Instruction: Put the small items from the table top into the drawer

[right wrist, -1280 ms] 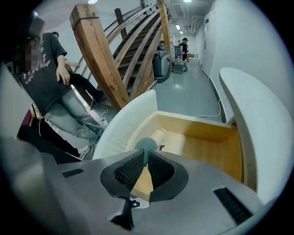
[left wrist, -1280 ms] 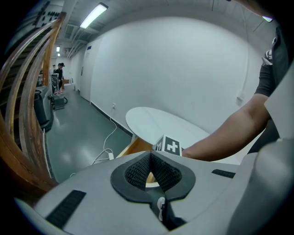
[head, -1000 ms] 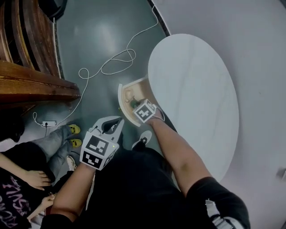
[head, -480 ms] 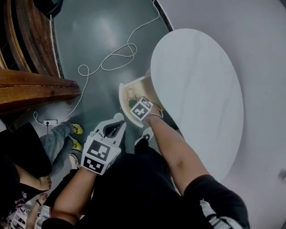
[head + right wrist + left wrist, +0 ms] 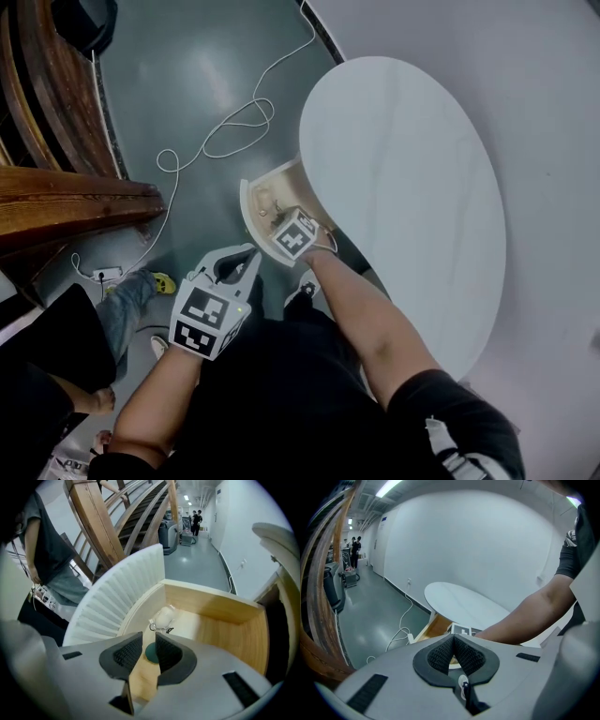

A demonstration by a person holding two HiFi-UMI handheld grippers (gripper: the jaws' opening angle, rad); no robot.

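Note:
The wooden drawer (image 5: pixel 251 202) stands pulled out from the left side of the white oval table top (image 5: pixel 403 187). My right gripper (image 5: pixel 149 638) points steeply down into it, and its marker cube (image 5: pixel 293 234) shows over the drawer. Its jaws have just been opening and now stand apart. A dark green round item (image 5: pixel 151 653) lies on the drawer floor below the gap, and the pads are clear of it. A small white item with a key ring (image 5: pixel 163 618) lies further in. My left gripper (image 5: pixel 246 258) hangs left of the drawer, its jaws shut on nothing (image 5: pixel 453 639).
The drawer has a white ribbed front (image 5: pixel 112 602) and wooden walls (image 5: pixel 220 606). A white cable (image 5: pixel 234 131) loops over the grey floor to a power strip (image 5: pixel 103 275). Dark wooden stairs (image 5: pixel 66 202) stand at the left. A bystander's leg and yellow shoe (image 5: pixel 164 281) are nearby.
Both grippers stay where they were, the right one over the drawer. The bystander at the lower left has drawn back, partly out of view.

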